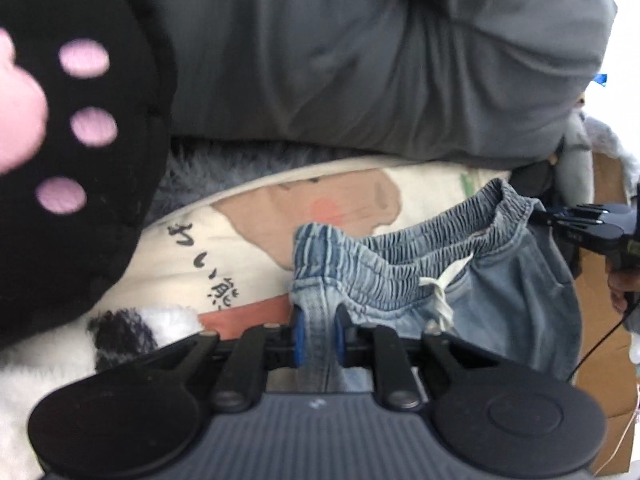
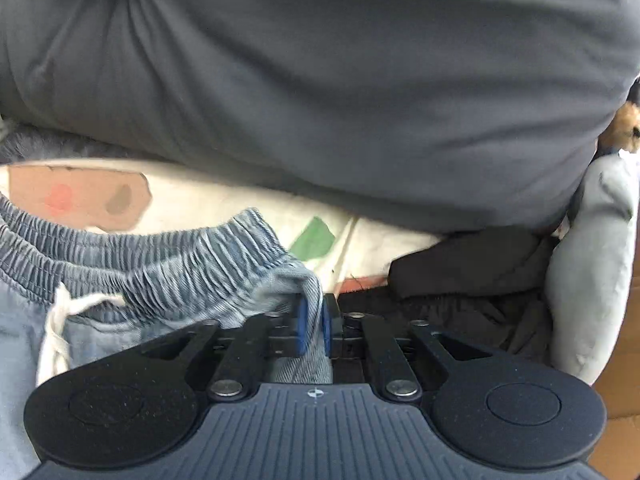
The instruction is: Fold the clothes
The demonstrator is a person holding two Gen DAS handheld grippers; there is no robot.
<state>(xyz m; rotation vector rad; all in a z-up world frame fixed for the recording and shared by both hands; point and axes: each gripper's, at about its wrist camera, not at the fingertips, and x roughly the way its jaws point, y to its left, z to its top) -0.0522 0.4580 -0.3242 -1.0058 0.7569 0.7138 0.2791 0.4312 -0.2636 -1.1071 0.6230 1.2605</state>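
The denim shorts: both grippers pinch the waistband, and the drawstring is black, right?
Not quite: the drawstring is white, as the left wrist view shows. Both the left gripper and right gripper do pinch the denim shorts at the waistband.

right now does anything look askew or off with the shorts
Nothing damaged. The denim shorts hang by the waistband between left tool and right tool, the band sagging and bunched, the white drawstring dangling loose.

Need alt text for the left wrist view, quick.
The left hand-held gripper is shut on the elastic waistband of light-blue denim shorts, while the right hand-held gripper holds the far end. Behind lie a cream printed blanket and a grey duvet.
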